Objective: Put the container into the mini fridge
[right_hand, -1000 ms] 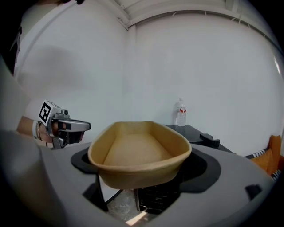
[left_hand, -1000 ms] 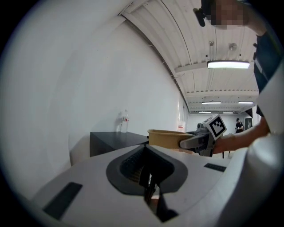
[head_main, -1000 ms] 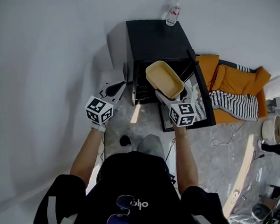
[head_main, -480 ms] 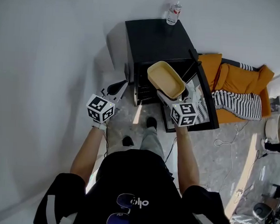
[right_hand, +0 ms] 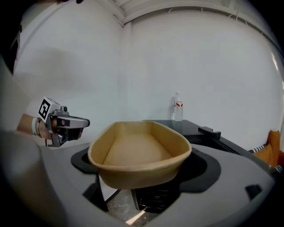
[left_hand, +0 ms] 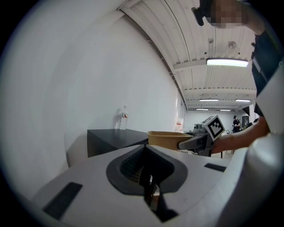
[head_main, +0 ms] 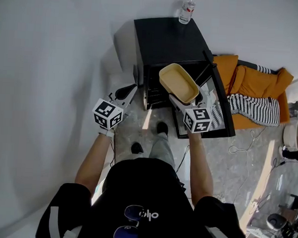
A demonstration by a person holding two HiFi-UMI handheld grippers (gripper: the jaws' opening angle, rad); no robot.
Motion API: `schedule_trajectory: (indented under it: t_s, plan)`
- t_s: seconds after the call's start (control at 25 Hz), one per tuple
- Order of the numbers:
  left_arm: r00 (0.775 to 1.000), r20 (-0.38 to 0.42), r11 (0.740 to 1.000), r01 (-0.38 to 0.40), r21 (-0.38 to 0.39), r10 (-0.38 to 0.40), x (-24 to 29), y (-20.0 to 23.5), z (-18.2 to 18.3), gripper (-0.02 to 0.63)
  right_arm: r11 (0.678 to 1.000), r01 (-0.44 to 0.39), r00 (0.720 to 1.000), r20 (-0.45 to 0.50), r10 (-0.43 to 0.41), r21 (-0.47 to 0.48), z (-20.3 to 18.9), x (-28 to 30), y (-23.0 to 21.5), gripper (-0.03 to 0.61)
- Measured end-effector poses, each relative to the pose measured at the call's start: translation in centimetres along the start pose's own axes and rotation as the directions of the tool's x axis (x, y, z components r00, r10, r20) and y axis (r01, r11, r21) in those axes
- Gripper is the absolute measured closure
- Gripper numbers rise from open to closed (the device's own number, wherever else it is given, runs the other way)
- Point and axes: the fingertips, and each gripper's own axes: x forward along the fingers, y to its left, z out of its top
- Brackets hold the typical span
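Observation:
A tan oval container (head_main: 178, 82) is empty and sits level in front of the black mini fridge (head_main: 166, 39). My right gripper (head_main: 184, 100) is shut on the container's near rim. In the right gripper view the container (right_hand: 138, 153) fills the middle, above the right gripper (right_hand: 133, 188), with the fridge's open front below and behind it. The fridge door (head_main: 218, 97) stands open to the right. My left gripper (head_main: 124, 95) hangs left of the fridge opening, shut and holding nothing; in the left gripper view the left gripper (left_hand: 150, 195) shows its jaws together.
A water bottle (head_main: 186, 9) stands on the fridge's top at the back. Orange cushions (head_main: 252, 82) and a striped cloth (head_main: 253, 108) lie right of the door. Cables (head_main: 243, 147) trail on the floor. A white wall runs along the left and behind.
The right gripper has carried the container a little forward toward the fridge opening. The person's foot has stepped forward. The left gripper has barely moved.

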Motion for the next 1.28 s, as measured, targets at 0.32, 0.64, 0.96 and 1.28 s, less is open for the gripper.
schedule_trajectory:
  t_s: [0.32, 0.64, 0.96, 1.28]
  plan:
    - [0.999, -0.031, 0.999, 0.043, -0.017, -0.044, 1.0, -0.7, -2.2, 0.606, 1.0, 0.029, 0.999, -0.036, -0.029, 0.006, -2.9, -0.3, -0.8, 0.04]
    - [0.992, -0.065, 0.994, 0.105, -0.04, -0.107, 3.4, -2.2, -4.3, 0.606, 0.996, 0.08, 0.993, -0.087, -0.076, 0.04, -6.4, -1.7, -2.5, 0.04]
    - [0.983, -0.084, 0.985, 0.16, -0.06, -0.165, 5.7, -4.0, -5.9, 0.606, 0.99, 0.125, 0.986, -0.119, -0.117, 0.064, -8.9, -2.9, -4.2, 0.04]
    - [0.981, -0.084, 0.983, 0.171, -0.063, -0.176, 7.1, -3.7, -6.4, 0.606, 0.988, 0.133, 0.984, -0.126, -0.123, 0.077, -10.4, -1.4, -5.2, 0.04]
